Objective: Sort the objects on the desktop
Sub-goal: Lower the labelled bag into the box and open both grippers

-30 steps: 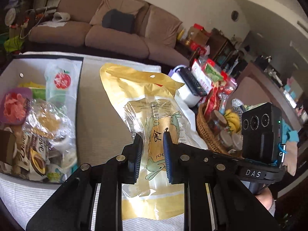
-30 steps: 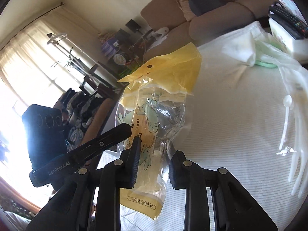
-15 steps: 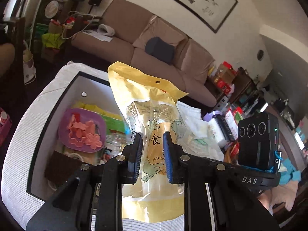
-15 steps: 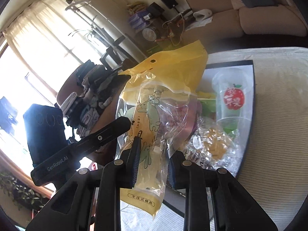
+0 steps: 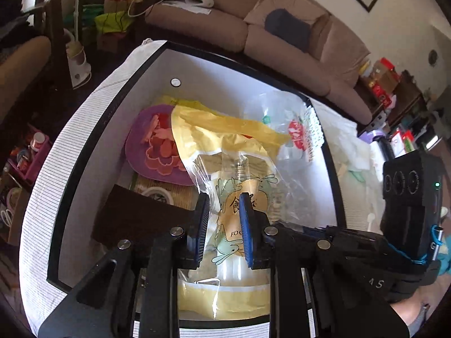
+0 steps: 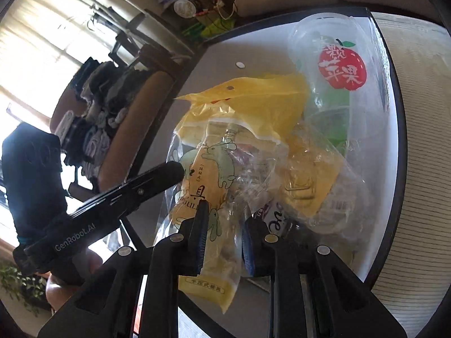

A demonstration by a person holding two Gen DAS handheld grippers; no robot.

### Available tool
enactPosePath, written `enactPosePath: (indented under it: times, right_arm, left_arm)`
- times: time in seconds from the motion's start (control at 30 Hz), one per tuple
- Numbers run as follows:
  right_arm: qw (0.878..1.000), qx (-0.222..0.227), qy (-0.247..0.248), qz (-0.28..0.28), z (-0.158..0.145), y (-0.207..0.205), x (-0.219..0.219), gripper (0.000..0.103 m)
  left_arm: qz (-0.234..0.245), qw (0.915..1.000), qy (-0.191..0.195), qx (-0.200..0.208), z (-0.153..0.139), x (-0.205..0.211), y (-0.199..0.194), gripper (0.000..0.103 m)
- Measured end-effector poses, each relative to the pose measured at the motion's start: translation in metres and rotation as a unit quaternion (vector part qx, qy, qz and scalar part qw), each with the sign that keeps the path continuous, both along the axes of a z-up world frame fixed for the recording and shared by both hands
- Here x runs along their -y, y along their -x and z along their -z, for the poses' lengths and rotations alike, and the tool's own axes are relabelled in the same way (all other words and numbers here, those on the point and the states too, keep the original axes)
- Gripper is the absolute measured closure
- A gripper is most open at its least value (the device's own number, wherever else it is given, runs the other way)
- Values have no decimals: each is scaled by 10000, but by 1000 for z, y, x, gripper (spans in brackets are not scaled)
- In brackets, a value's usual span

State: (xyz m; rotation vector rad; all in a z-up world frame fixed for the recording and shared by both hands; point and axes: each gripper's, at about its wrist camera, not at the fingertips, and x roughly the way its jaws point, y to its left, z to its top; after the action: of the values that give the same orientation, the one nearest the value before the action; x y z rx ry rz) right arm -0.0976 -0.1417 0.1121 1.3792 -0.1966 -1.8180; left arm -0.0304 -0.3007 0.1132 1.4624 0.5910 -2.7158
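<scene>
Both of your grippers are pinching the same yellow packet point(image 5: 225, 152): the left gripper point(image 5: 224, 226) is clamping its middle, and the right gripper point(image 6: 224, 229) is closing its jaws on the clear wrap. You are holding it over the open box point(image 5: 84, 152), above the purple plate point(image 5: 141, 152) and the apple cup point(image 6: 338, 64). Be lowering it level before letting go. The box is sitting on a striped cloth point(image 6: 422, 146), with a brown sofa point(image 5: 282, 50) beyond.

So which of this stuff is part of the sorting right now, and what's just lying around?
In play: yellow bag, held by left gripper and right gripper, whose jaws are closing; white bin; already inside it, purple plate, apple cup.

Lying about: sofa, remote.
</scene>
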Motion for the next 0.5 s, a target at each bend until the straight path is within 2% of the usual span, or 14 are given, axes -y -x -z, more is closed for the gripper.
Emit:
enactPosePath:
  times: [0.07,0.17,0.23,0.33,0.43,0.5]
  right_arm:
    - [9993,-155,-300,-130,-1,-2,7,80]
    - [9952,-525,-808,-156,-3,-7,9,80]
    - [9927,-588,-1029,-220,-4,-9,9,83]
    - [9862,-910,-1346,-331,-8,-16,9,80]
    - [9872,-995,-1218,-257,-14,-18,0,80]
    - [9849,-1038,-1363,-240,-13,-16,2,80]
  left_arm:
    - [-69,9998,191,60,-3,-2,-1,80]
    - [-330,9988,373,-26,-11,3,-5,81]
    - [-366,9991,128,-180,-16,9,-8,78]
    - [-246,9989,-293,-287,-18,12,-8,76]
    - [-66,9980,-582,-256,-16,7,-4,75]
    - [36,9977,-650,-191,-14,1,0,74]
